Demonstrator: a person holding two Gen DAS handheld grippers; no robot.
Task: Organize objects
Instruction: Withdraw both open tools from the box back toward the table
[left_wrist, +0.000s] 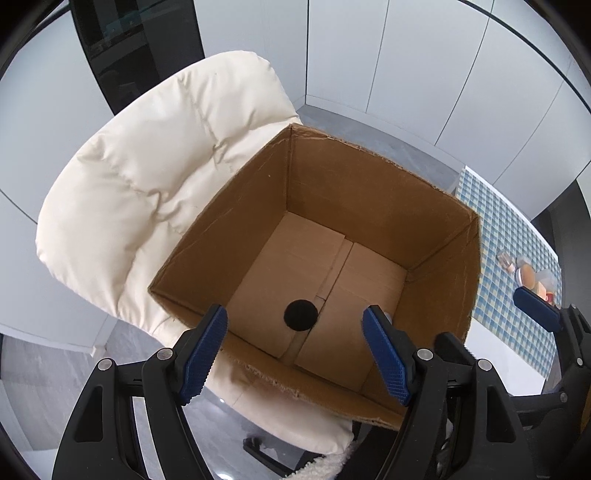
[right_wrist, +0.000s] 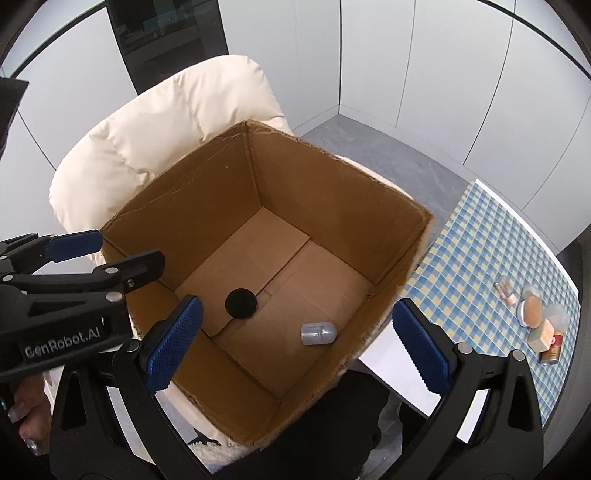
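Observation:
An open cardboard box (left_wrist: 369, 177) (right_wrist: 332, 177) stands on a cream padded chair (left_wrist: 147, 177) (right_wrist: 177, 122). On its floor lie a black round disc (left_wrist: 301, 314) (right_wrist: 241, 302) and a small grey translucent cap (right_wrist: 317, 334) on its side. My left gripper (left_wrist: 294, 312) (right_wrist: 131, 247) hangs open over the box's near left rim, nothing between its fingers. My right gripper (right_wrist: 298, 304) is open and empty above the box's near right side. In the left wrist view only one of its blue pads (left_wrist: 535, 310) shows.
To the right of the box a table with a blue and yellow checked cloth (right_wrist: 491, 240) (left_wrist: 509, 236) holds a small clear bottle (right_wrist: 505, 291), a round compact (right_wrist: 530, 312), a beige block (right_wrist: 543, 334) and a small brown bottle (right_wrist: 552, 349). A person's hand (right_wrist: 26, 421) holds the left gripper.

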